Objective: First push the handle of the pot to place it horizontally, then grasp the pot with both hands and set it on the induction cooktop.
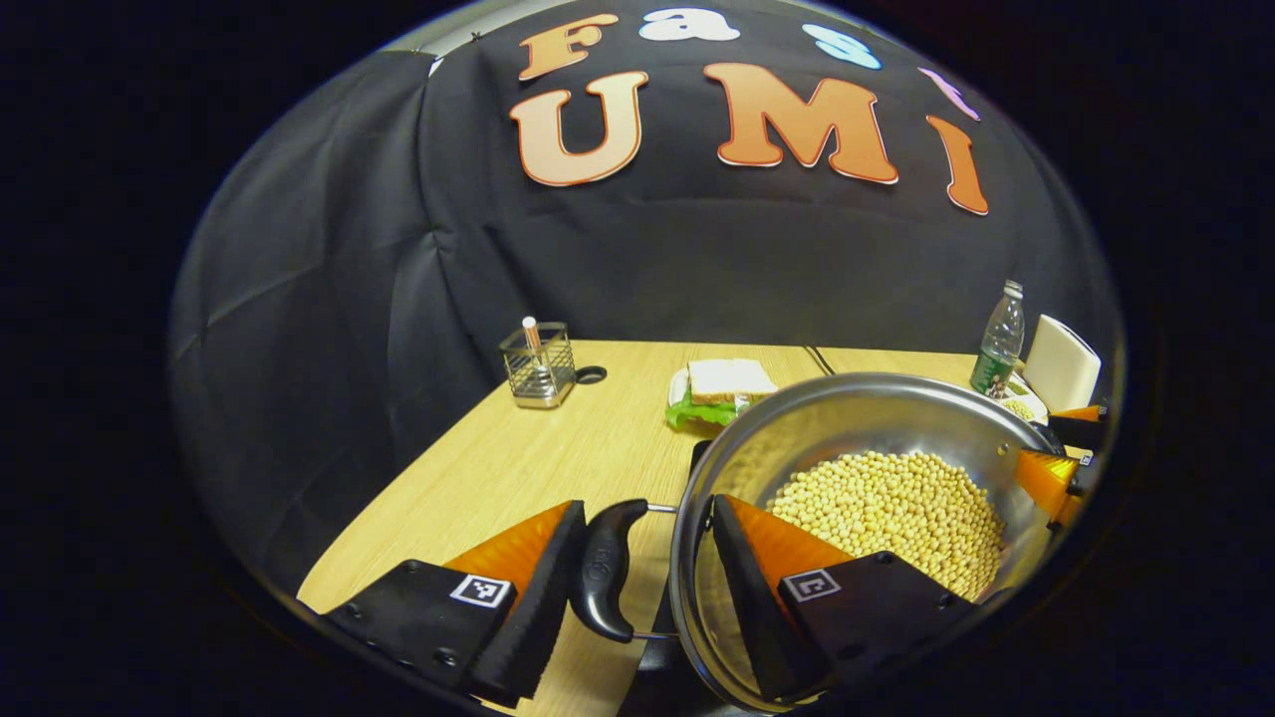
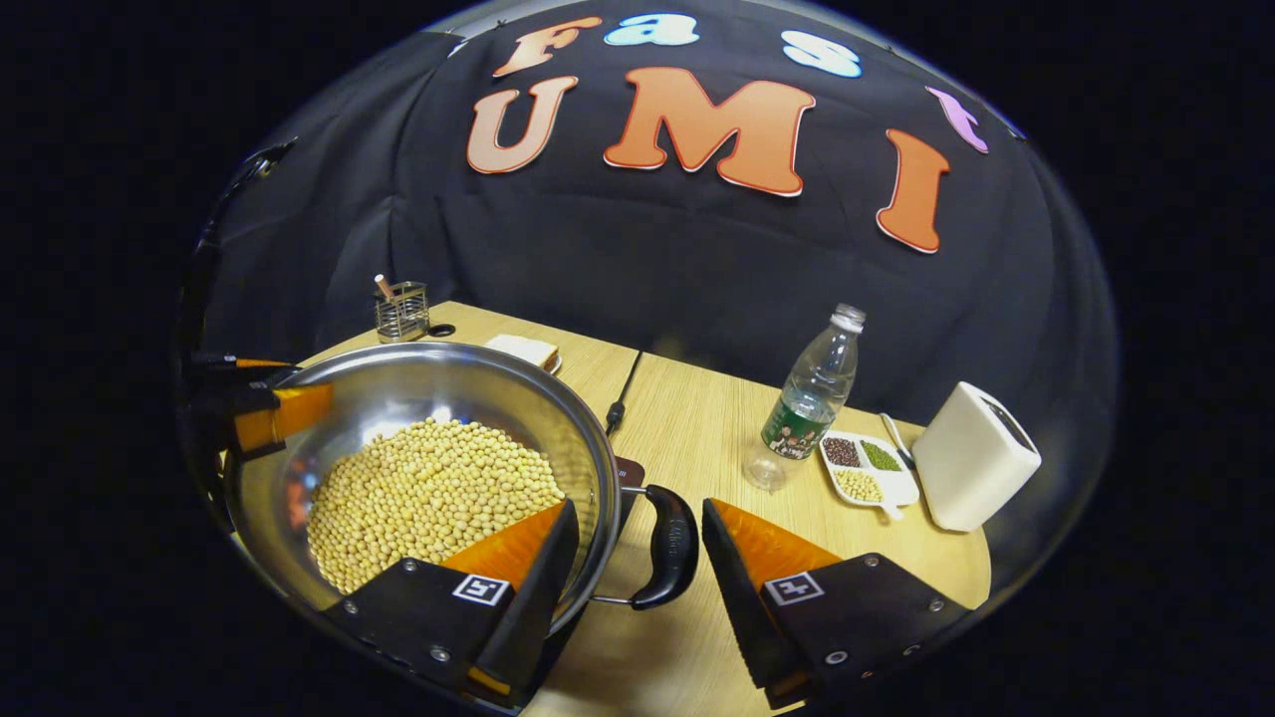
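Pot (image 1: 857,438) of yellow beans (image 2: 428,498), a claw at each handle.
Left claw (image 1: 637,578) and right claw (image 2: 637,558) each straddle a black handle and the rim, jaws apart, above the wooden surface (image 2: 697,428); no legible writing.

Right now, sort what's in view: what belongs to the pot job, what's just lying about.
Job: pot of beans, left handle, right handle, left gripper, right gripper.

Lying about: bottle, sandwich, wire holder, snack tray, white box.
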`<state>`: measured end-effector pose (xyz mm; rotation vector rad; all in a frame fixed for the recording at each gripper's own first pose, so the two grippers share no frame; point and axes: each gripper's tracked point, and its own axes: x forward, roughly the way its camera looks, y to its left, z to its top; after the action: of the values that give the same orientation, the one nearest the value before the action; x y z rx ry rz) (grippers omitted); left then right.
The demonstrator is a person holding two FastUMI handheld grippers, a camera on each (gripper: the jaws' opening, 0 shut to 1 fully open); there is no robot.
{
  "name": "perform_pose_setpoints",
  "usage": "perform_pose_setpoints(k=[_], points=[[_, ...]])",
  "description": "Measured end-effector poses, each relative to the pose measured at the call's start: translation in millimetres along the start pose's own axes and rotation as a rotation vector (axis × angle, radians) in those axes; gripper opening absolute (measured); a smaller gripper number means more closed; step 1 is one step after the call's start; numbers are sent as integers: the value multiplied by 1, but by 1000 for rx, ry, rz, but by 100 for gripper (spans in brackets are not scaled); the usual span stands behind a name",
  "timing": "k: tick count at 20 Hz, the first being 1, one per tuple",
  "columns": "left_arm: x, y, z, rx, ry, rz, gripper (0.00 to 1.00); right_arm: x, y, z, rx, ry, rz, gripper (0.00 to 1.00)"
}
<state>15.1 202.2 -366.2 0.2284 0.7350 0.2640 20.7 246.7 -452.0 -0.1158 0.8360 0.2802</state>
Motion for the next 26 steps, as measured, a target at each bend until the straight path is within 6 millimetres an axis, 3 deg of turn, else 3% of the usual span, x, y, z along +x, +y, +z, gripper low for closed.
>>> perform_pose_setpoints(k=[1, 3, 4, 8, 9, 11, 12, 14, 19, 20, 21, 25, 26], points=[[-3, 2, 10, 6, -28, 14, 90, -5, -5, 4, 28, -7, 6, 79], [-13, 4, 32, 15, -88, 35, 90, -15, -21, 16, 101, -28, 21, 80], [-19, 2, 44, 11, -118, 34, 86, -21, -33, 23, 124, -46, 12, 80], [-46, -9, 89, -26, -211, 5, 94, -57, -91, 60, 144, -148, -57, 84], [-53, -13, 101, -37, -231, -6, 100, -68, -105, 68, 141, -169, -73, 85], [-71, -20, 129, -49, -285, -27, 100, -93, -130, 87, 145, -218, -104, 86], [-80, -25, 142, -51, -316, -37, 94, -105, -143, 96, 148, -244, -120, 87], [-101, -37, 168, -56, -376, -65, 100, -133, -167, 112, 147, -291, -155, 88], [-156, -82, 231, -83, -514, -160, 96, -195, -214, 142, 165, -383, -240, 89], [-169, -88, 243, -81, -542, -174, 100, -207, -224, 148, 171, -408, -257, 84], [-179, -94, 252, -77, -566, -179, 99, -220, -232, 154, 176, -432, -274, 89], [-218, -115, 284, -107, -652, -190, 99, -264, -259, 173, 194, -526, -310, 89], [-227, -123, 290, -116, -667, -208, 99, -271, -265, 177, 191, -545, -317, 95]])
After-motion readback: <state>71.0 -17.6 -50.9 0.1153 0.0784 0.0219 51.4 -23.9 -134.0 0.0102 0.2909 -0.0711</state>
